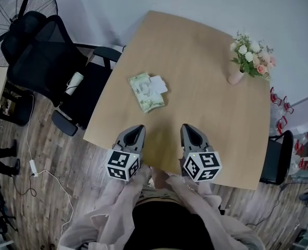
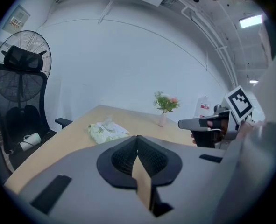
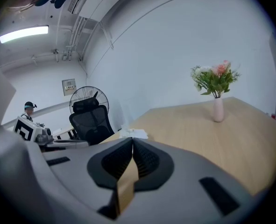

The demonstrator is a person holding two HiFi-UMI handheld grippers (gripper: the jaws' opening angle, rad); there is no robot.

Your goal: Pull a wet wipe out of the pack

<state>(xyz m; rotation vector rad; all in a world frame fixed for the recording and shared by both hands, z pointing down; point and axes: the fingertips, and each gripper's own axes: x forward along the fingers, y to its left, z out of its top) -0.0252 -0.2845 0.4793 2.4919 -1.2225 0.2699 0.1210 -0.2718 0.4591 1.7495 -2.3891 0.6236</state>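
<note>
While the left tongs and right tongs sit shut and empty, the pack lies ahead, nearer the left. Its long axis points roughly away from them.

A soft, pale green wipe pack with a printed pattern is seen lying flat on the desk, near its middle and turned at a slant. A white piece is spread out at one upper corner; whether it is a wipe or the flap cannot be told.
</note>
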